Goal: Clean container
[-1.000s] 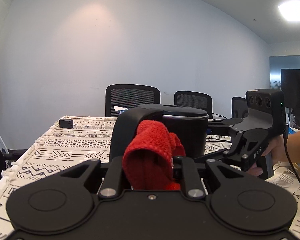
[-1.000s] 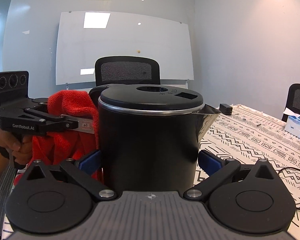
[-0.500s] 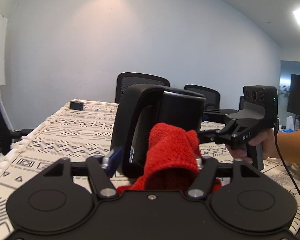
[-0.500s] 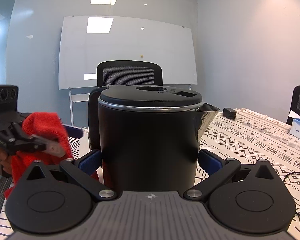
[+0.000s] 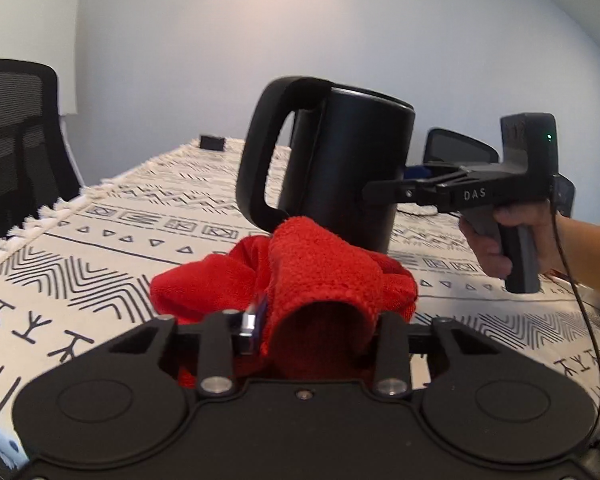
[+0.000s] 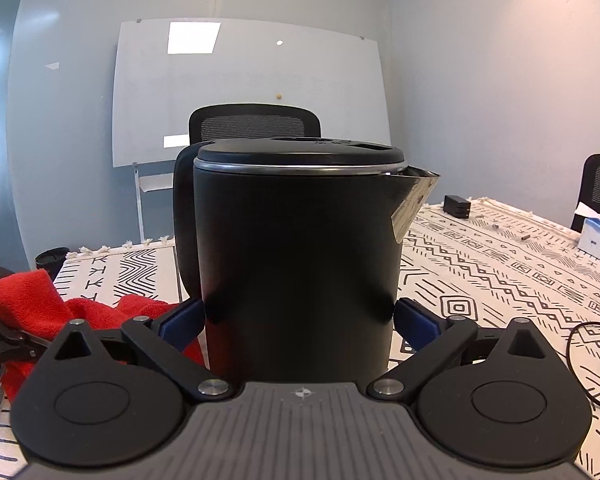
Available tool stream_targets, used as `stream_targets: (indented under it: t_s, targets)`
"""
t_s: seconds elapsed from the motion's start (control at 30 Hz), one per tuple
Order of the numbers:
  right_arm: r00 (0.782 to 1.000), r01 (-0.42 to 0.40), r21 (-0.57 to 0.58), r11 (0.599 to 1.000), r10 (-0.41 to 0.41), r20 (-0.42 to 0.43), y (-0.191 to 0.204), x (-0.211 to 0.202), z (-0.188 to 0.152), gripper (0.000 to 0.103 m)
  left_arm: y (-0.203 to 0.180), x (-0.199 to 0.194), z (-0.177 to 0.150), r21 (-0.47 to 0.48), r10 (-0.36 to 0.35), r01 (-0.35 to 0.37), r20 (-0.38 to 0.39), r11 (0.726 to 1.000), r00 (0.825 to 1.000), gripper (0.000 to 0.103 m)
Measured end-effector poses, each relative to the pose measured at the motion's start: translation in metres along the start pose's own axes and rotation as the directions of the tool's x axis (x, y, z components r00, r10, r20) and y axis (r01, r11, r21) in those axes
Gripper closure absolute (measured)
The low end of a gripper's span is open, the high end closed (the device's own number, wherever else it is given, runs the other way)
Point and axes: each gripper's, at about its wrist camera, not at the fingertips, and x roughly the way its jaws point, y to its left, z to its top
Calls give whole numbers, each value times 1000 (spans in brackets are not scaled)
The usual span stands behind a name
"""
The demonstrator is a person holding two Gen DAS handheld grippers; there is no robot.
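I see a matte black kettle [image 6: 296,264] with a thin silver band under its black lid and a shiny metal spout. The cloth [image 5: 316,272] in my left gripper [image 5: 312,320] is bright red terry. The tabletop [image 5: 100,240] wears a cream cover printed with black chevrons, triangles and zigzags, with a white fringe. My right gripper [image 6: 298,316] is black with blue pads [image 6: 418,322] and a grey ribbed body. The walls are pale grey-blue.

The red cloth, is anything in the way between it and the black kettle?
Nothing visible is. The red cloth, pinched in the left gripper, sits low by the kettle, beside its handle. The right gripper clamps the kettle's other sides.
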Motion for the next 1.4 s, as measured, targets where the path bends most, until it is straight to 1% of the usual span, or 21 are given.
stream_targets:
  t_s: [0.1, 0.13, 0.2, 0.23, 0.3, 0.33, 0.43, 0.5, 0.63, 0.77, 0.8, 0.83, 0.93, 1.0, 1.1, 1.17, 1.2, 1.27, 1.33, 1.37, 1.4]
  targets:
    - [1000, 23, 9, 1000, -23, -1, 6, -6, -1, 12, -3, -3, 0, 14, 0, 0, 30, 1000, 1000, 77]
    - [1000, 28, 10, 1000, -28, -5, 8, -8, -1, 16, -4, -4, 0, 21, -2, 1, 43, 1000, 999, 78]
    - [1000, -2, -12, 1000, 1, -19, 6, -13, 1, 21, -6, -4, 1, 29, -9, 7, 75, 1000, 997, 80]
    - [1000, -22, -15, 1000, 22, -19, 1, -14, 2, 21, -6, -4, 2, 31, -14, 11, 93, 999, 996, 80]
    - [997, -72, -8, 997, 72, -10, -12, -12, 4, 12, -8, -4, 7, 38, -25, 20, 136, 999, 990, 80]
    - [995, -96, -10, 995, 96, -4, -19, -8, 6, 1, -10, -5, 11, 46, -36, 28, 161, 999, 986, 80]
    - [984, -176, -50, 983, 176, 9, -30, 4, 11, 0, -13, -5, 23, 64, -52, 39, 213, 997, 976, 80]
    - [979, -206, -34, 978, 206, 1, -33, 10, 12, 0, -15, -2, 31, 76, -57, 40, 239, 996, 969, 80]
    - [983, -183, -15, 983, 183, 4, -24, 2, 7, 1, -16, 4, 44, 98, -61, 35, 272, 995, 960, 80]
    - [972, -235, -25, 972, 235, 16, -24, -12, 7, 4, -4, 5, 56, 95, -75, 49, 291, 994, 954, 80]
    - [976, -213, -28, 977, 214, 35, -26, -12, 11, 4, -1, 5, 58, 92, -80, 55, 291, 994, 953, 80]
    - [978, -200, -21, 980, 201, 50, -29, -10, 16, 0, 3, 6, 61, 91, -82, 58, 289, 994, 954, 80]
    - [965, -255, -10, 967, 255, 66, -33, 0, 27, 0, 12, 6, 66, 96, -93, 69, 277, 993, 956, 80]
    - [969, -235, -12, 972, 236, 71, -26, 0, 28, 0, 19, 7, 70, 92, -93, 71, 266, 993, 959, 80]
    - [975, -213, -11, 977, 213, 64, -13, -11, 25, 8, 28, 7, 75, 90, -101, 80, 260, 993, 960, 80]
    - [972, -226, -10, 974, 226, 60, -6, -23, 23, 16, 33, 7, 77, 99, -110, 86, 266, 991, 958, 80]
    - [971, -231, -10, 973, 231, 62, 0, -30, 21, 17, 36, 7, 78, 103, -115, 90, 270, 991, 956, 79]
    - [971, -220, 1, 976, 219, 91, 6, -39, 20, 17, 43, 6, 77, 125, -154, 123, 283, 984, 947, 79]
    - [981, -145, 20, 989, 141, 135, 14, -42, 21, 19, 51, 8, 78, 167, -218, 176, 287, 970, 933, 79]
    - [982, -125, 32, 992, 119, 145, 17, -42, 21, 23, 54, 9, 78, 187, -249, 201, 285, 962, 926, 79]
    - [983, -108, 49, 993, 99, 154, 23, -42, 21, 23, 55, 10, 78, 194, -266, 217, 279, 957, 923, 79]
